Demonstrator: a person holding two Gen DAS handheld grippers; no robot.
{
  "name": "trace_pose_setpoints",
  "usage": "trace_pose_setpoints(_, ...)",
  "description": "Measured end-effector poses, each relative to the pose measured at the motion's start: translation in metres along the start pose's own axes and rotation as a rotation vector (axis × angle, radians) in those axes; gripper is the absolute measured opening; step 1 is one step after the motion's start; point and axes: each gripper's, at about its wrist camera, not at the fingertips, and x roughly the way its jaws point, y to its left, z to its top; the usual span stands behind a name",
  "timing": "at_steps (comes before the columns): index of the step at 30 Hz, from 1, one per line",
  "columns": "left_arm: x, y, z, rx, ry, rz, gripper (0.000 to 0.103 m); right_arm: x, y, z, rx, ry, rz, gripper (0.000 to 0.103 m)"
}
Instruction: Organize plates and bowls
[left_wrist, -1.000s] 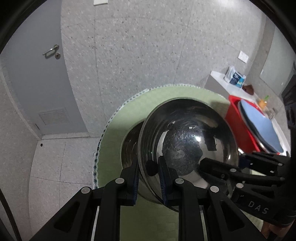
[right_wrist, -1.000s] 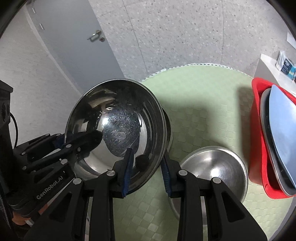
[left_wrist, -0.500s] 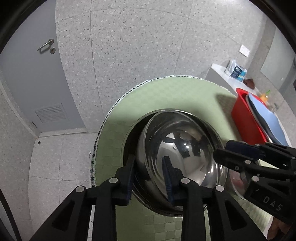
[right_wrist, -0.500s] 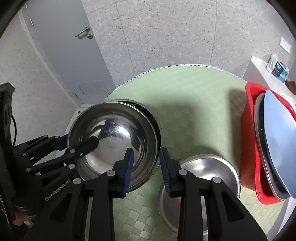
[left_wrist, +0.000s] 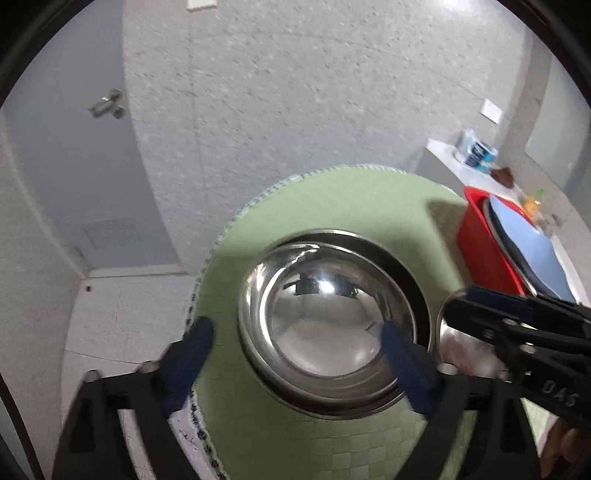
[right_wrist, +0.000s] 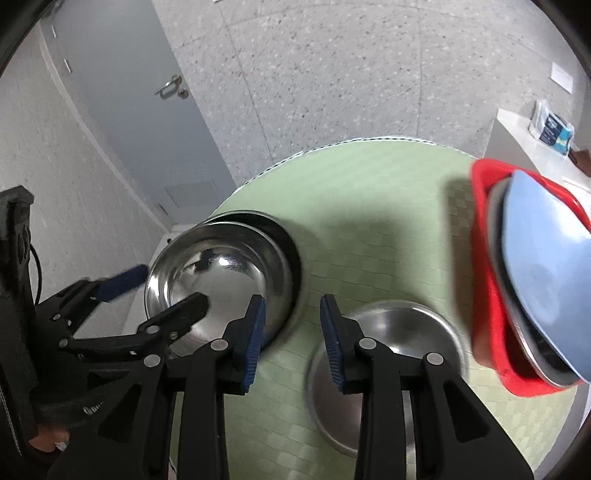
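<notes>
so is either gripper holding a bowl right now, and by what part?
Neither. Left gripper has just opened off the nested bowl; right gripper, jaws just opening, has released its rim.

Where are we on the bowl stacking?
Done: one steel bowl sits nested in the bowl under it on the green mat.
In hand: nothing. The left gripper has just been opening and straddles the stack without pressing it; the right gripper has eased open beside the rim, nothing between its jaws.
Left: the loose bowl. Plates already stand in the red bin.
</notes>
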Motion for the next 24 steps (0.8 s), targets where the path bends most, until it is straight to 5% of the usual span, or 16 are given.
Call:
trace_pose_setpoints(11,-0.038,-0.047,-0.033,-0.127,-0.065,0.065,0.094,-0.042,-0.061,-0.036,0.014,-0.015,0.042,0.039)
trace_pose_setpoints(24,-0.043,-0.129,-0.066,-0.131,-0.039,0.073,0.094,-0.045,-0.094,-0.062,-0.069,0.028,0.062,0.047)
